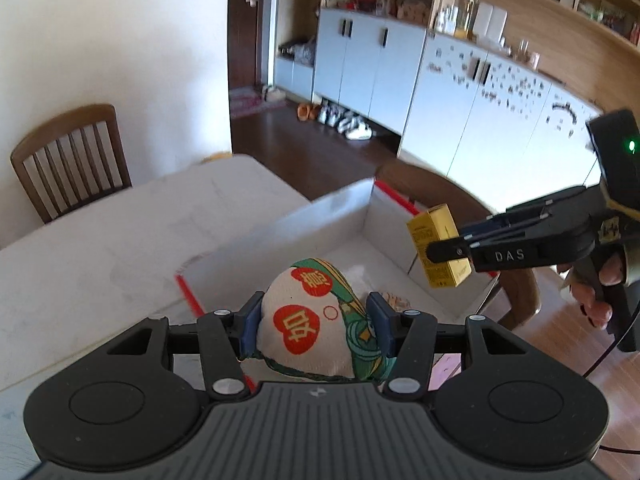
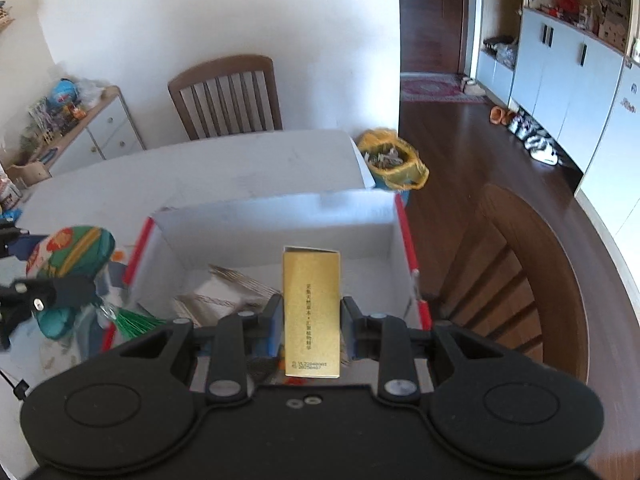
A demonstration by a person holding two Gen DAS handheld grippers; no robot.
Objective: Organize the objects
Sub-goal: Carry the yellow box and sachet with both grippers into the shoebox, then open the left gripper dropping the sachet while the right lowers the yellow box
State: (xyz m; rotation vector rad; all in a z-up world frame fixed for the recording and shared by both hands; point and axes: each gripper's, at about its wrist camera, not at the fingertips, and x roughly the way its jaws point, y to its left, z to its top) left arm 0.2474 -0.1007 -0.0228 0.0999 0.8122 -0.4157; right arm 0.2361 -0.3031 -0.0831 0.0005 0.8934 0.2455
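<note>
My left gripper (image 1: 314,320) is shut on a cloth pouch (image 1: 316,316), white with red hearts and green trim, held above the near edge of an open white box (image 1: 320,216) with red edges. My right gripper (image 2: 311,312) is shut on a small yellow carton (image 2: 312,308), held upright over the box's inside (image 2: 280,216). In the left wrist view the right gripper (image 1: 448,250) holds the carton (image 1: 438,246) over the box's right side. In the right wrist view the pouch (image 2: 76,256) hangs at the box's left, with a green tassel (image 2: 136,322) below it.
The box stands on a white table (image 1: 100,248); papers (image 2: 228,288) lie inside it. Wooden chairs stand at the far side (image 2: 226,96) and the right (image 2: 516,264). A yellow-lined bin (image 2: 394,160) sits on the floor past the table corner. Cabinets line the right wall.
</note>
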